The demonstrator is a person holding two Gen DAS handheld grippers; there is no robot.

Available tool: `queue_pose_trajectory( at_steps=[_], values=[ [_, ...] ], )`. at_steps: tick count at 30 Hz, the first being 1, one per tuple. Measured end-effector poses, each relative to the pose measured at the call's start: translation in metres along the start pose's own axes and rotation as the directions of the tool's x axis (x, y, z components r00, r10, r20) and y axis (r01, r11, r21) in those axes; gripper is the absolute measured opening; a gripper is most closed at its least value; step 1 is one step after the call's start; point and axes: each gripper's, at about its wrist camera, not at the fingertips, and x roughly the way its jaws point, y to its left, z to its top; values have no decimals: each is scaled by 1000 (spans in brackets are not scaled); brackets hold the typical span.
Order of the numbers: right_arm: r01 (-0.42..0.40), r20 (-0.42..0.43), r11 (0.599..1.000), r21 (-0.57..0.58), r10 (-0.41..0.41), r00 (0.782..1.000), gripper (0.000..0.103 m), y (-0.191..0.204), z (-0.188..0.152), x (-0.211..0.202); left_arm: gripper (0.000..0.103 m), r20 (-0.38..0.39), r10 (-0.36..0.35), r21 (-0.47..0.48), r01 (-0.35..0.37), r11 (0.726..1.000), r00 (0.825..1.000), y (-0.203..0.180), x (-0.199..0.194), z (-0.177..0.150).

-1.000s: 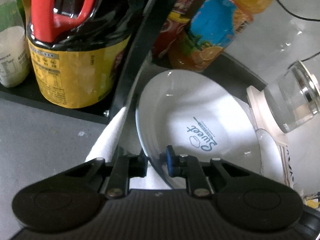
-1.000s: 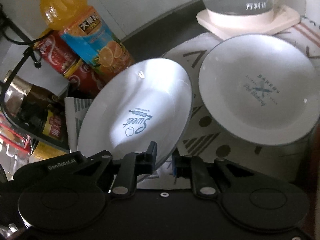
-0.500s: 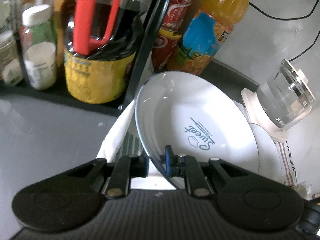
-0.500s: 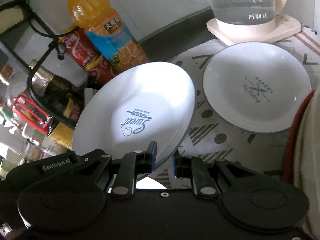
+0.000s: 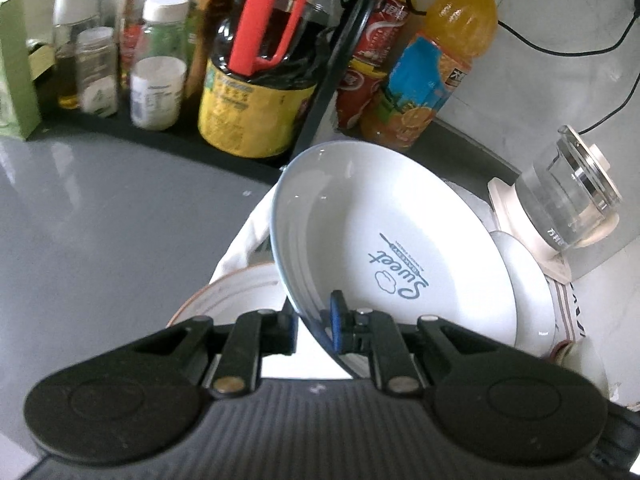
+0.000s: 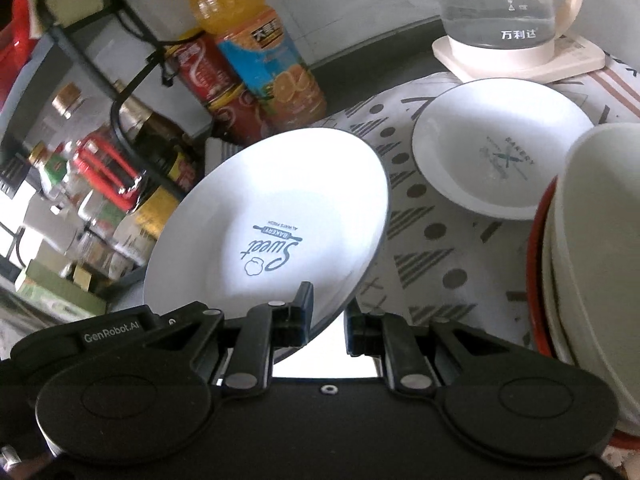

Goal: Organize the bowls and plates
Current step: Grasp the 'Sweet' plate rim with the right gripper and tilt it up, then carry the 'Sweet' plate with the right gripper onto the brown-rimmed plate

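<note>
Both clamped on the near rim of the white shallow "Sweet Bakery" plate (image 5: 384, 248), tilted above the patterned cloth (image 6: 432, 240): left gripper (image 5: 314, 322), right gripper (image 6: 328, 320). Best kept level, matched in pace, clear of the stacked cream bowls (image 6: 592, 240). Grey countertop (image 5: 100, 220), bottle rack behind.

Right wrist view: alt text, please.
The right claw pinches the rim of a tilted white "Sweet" plate. Beyond it a "Bakery" plate lies on a patterned cloth, with a glass kettle behind.
</note>
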Motion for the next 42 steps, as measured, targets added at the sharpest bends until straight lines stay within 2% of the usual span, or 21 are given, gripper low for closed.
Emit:
queue_pose_trajectory(
  at_steps=[12, 20, 30, 36, 42],
  values=[
    [0, -7, 994, -114, -1, 1000, 15, 5, -27, -20, 14, 5, 27, -43, -26, 999, 1000, 11, -28, -39],
    [-5, -20, 989, -148, 2, 1000, 15, 5, -42, -30, 15, -4, 29, -77, -29, 997, 1000, 18, -41, -60],
    [-5, -46, 989, -151, -2, 999, 15, 6, -50, -32, 15, -30, 46, -93, -48, 995, 999, 25, -45, -69],
    [13, -52, 991, -136, -21, 998, 15, 7, -50, -32, 17, -89, 31, -91, -39, 995, 996, 30, -41, -69],
    [32, -62, 988, -150, -42, 997, 14, 12, -52, -28, 24, -192, 48, -121, -72, 990, 980, 39, -31, -67]
  ],
)
